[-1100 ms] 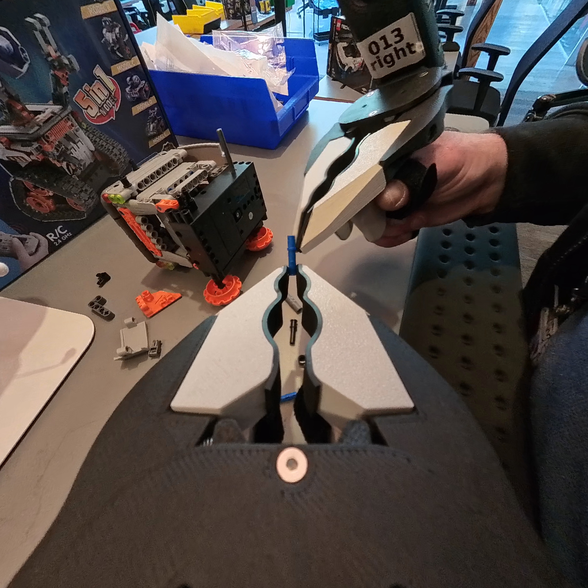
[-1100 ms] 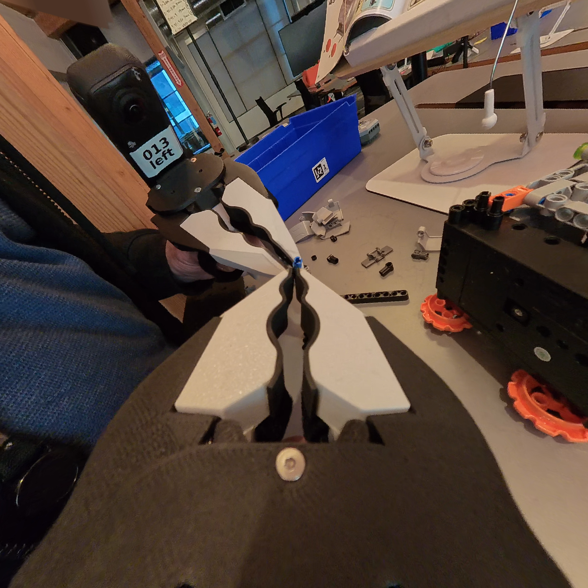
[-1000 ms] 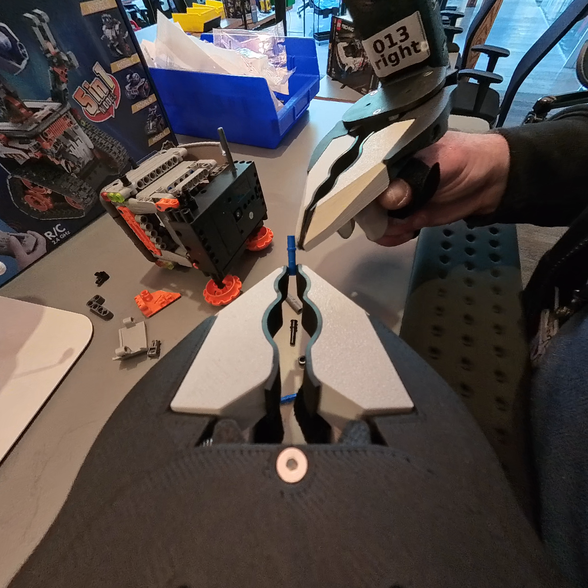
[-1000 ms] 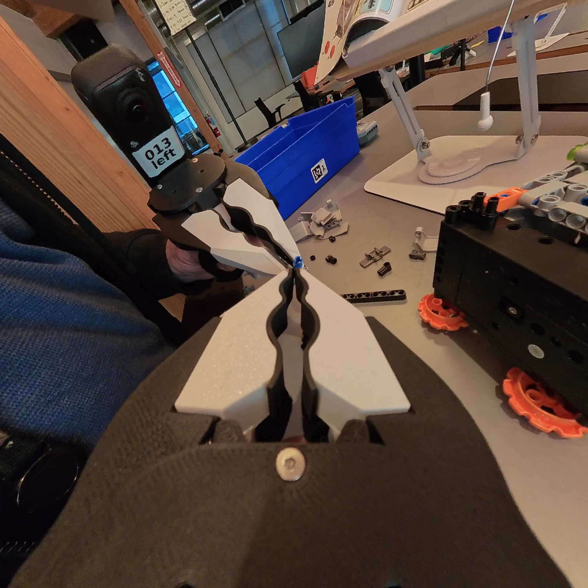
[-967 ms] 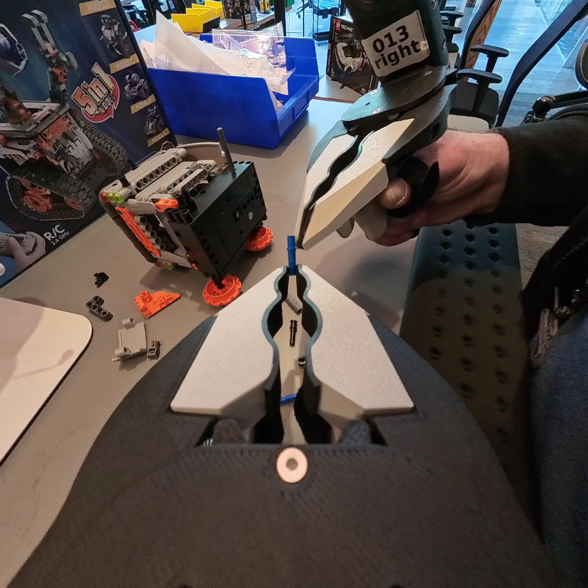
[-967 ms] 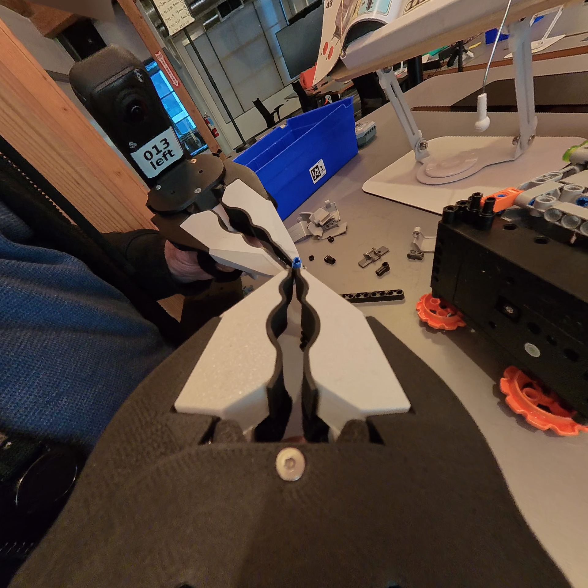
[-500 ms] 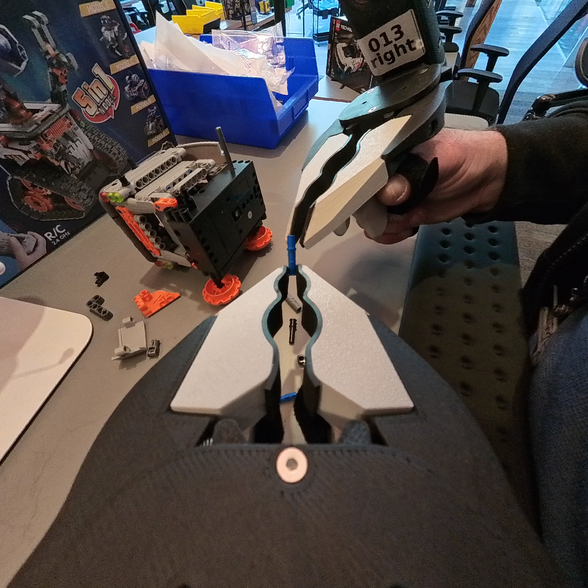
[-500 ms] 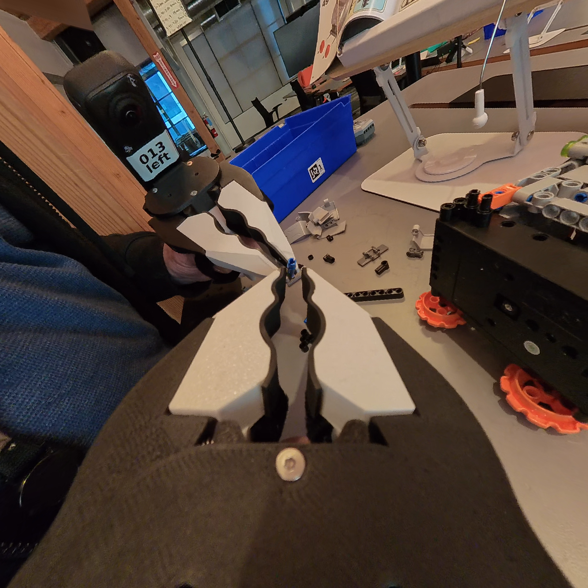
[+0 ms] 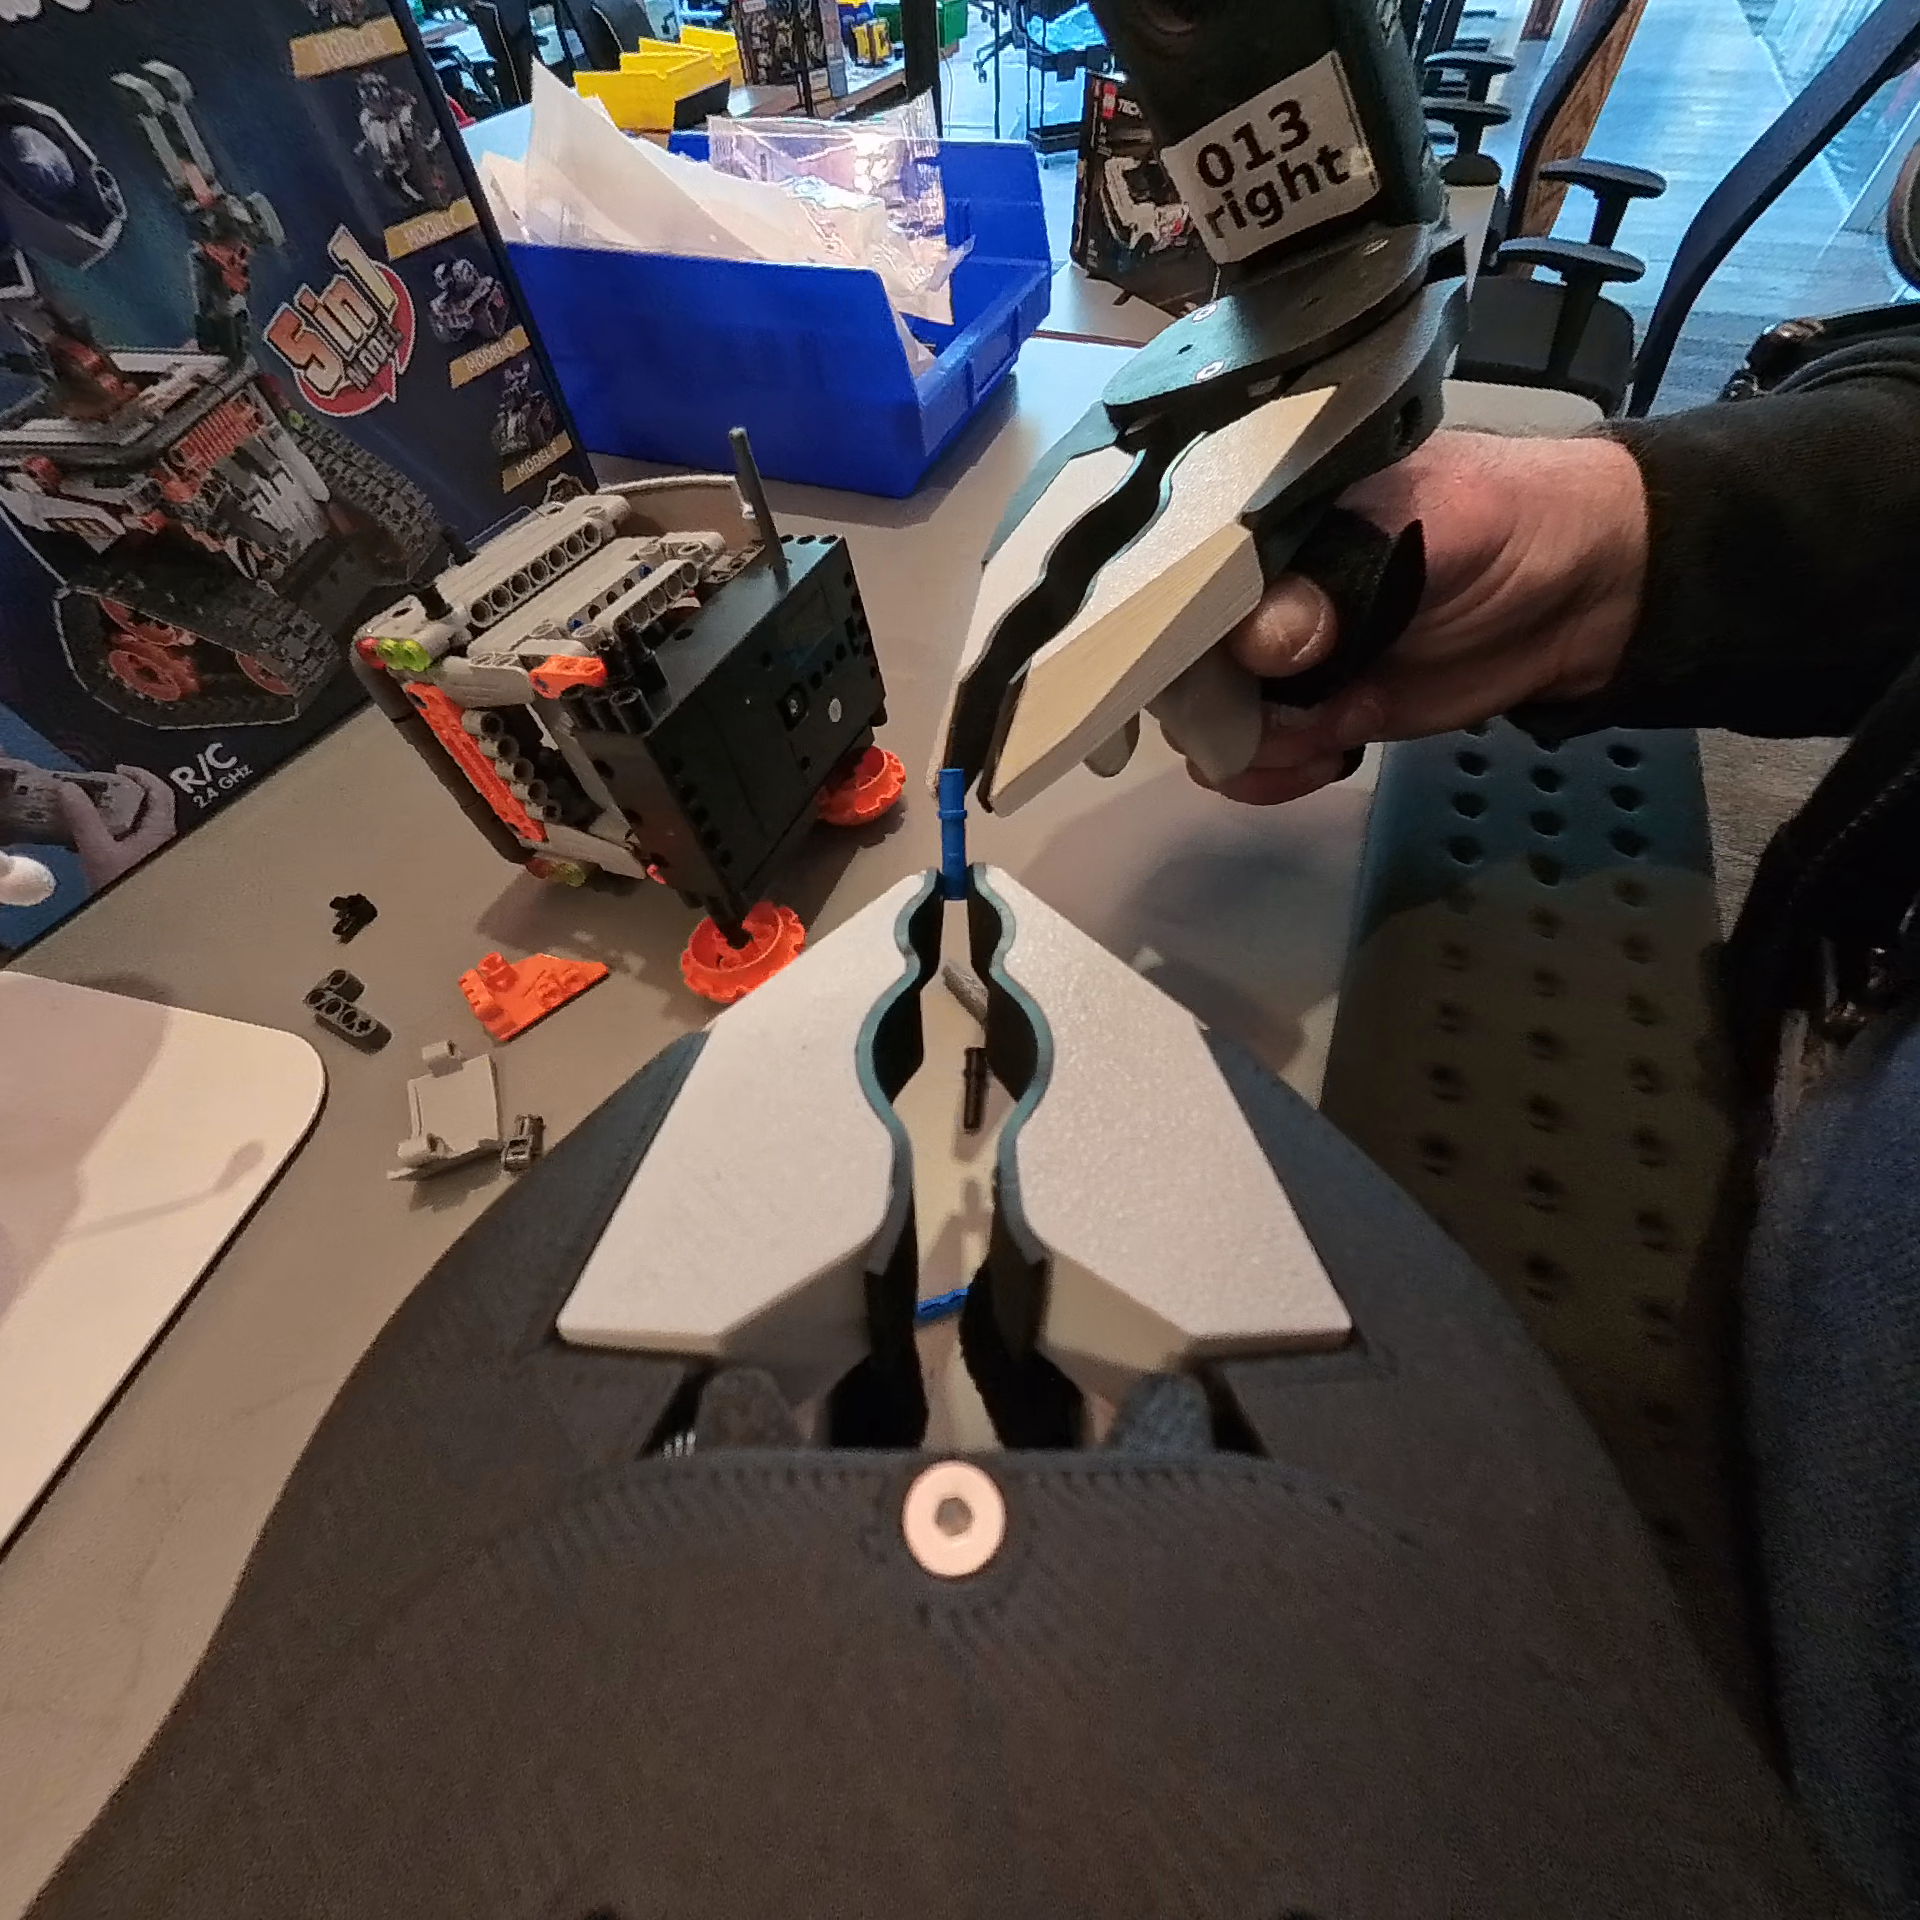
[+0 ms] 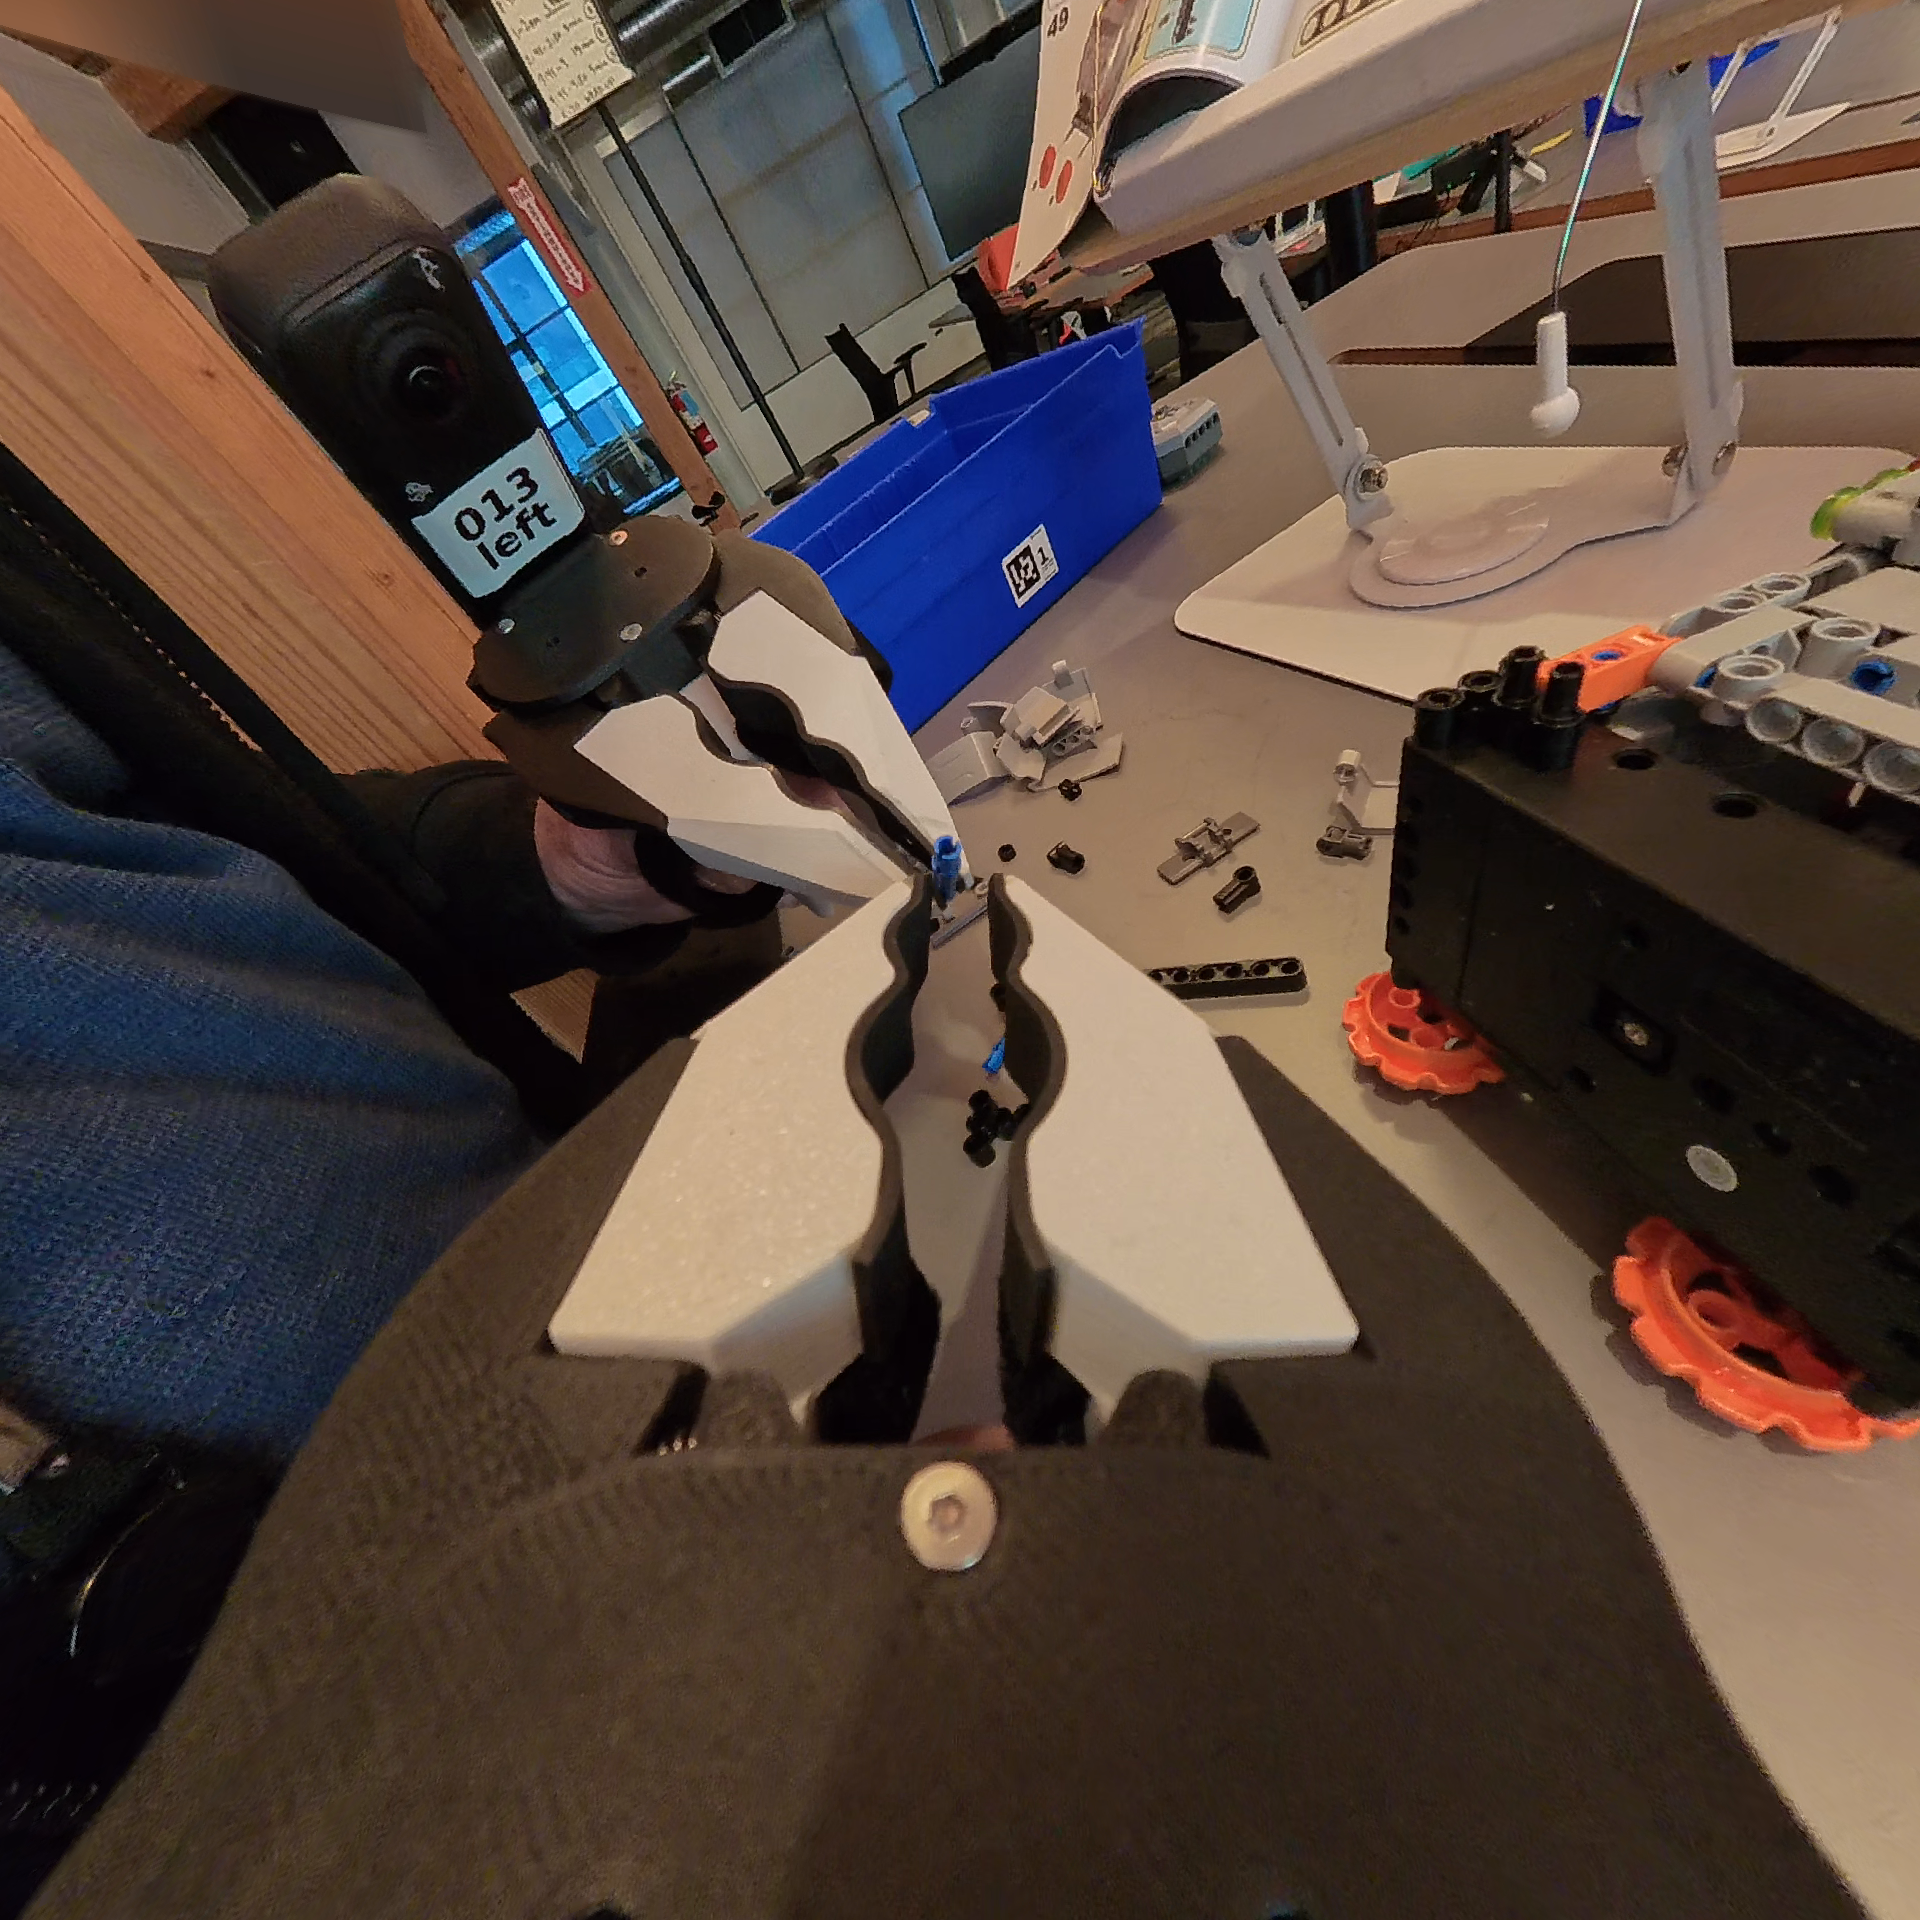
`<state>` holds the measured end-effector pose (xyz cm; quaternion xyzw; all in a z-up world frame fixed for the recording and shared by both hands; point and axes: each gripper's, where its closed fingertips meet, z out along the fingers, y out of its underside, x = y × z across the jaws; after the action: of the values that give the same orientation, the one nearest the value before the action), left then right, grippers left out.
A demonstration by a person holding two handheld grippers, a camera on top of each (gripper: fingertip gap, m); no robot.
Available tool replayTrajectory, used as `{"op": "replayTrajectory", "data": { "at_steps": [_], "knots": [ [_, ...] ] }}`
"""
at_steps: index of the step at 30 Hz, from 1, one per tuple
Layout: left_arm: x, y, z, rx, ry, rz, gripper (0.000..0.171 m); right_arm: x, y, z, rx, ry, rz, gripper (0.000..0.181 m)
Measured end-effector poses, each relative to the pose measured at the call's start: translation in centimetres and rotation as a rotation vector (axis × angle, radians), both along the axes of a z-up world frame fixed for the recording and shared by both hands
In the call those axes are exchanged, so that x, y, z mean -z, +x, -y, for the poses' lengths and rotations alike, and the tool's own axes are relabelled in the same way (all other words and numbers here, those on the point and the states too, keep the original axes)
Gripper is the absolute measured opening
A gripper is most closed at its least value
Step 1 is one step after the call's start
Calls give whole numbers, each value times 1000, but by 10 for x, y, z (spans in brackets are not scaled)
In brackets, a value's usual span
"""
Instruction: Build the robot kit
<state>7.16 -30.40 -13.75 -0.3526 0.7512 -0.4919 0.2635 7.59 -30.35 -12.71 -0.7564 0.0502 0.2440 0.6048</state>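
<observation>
My left gripper (image 9: 948,885) is shut on a small blue pin (image 9: 948,831), which stands up out of its tips. My right gripper (image 9: 971,774) hangs just above the pin's top end, jaws a little apart. In the right wrist view, my right gripper (image 10: 956,894) is open with a narrow gap. The blue pin (image 10: 943,857) sits just beyond its left fingertip, held by the left gripper (image 10: 930,868). A black block model with orange wheels (image 9: 665,686) stands on the grey table beyond both grippers; it also shows in the right wrist view (image 10: 1662,935).
A blue bin (image 9: 769,343) and a toy box (image 9: 208,364) stand at the back. A white stand base (image 10: 1507,540) is beyond the model. Loose parts lie about: a grey piece (image 9: 447,1112), an orange plate (image 9: 530,987), a black beam (image 10: 1226,977), black pins (image 10: 987,1122). A perforated chair seat (image 9: 1538,1039) is right. Both grippers' tips are close together, under 4 cm apart. Left tips and right tips are each some 15 centimeters from the orange plate (image 9: 530,987).
My right gripper was shut at the blue pin's top a second ago. It has opened and let go. My left gripper still holds the pin in the same place.
</observation>
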Motion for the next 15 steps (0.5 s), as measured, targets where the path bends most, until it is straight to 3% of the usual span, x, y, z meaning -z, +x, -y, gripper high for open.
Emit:
{"op": "replayTrajectory", "data": {
  "at_steps": [15],
  "knots": [
    [-13,11,-6,-6,93,52,3,-12,7,-2,-9,37,16,10]
  ]
}}
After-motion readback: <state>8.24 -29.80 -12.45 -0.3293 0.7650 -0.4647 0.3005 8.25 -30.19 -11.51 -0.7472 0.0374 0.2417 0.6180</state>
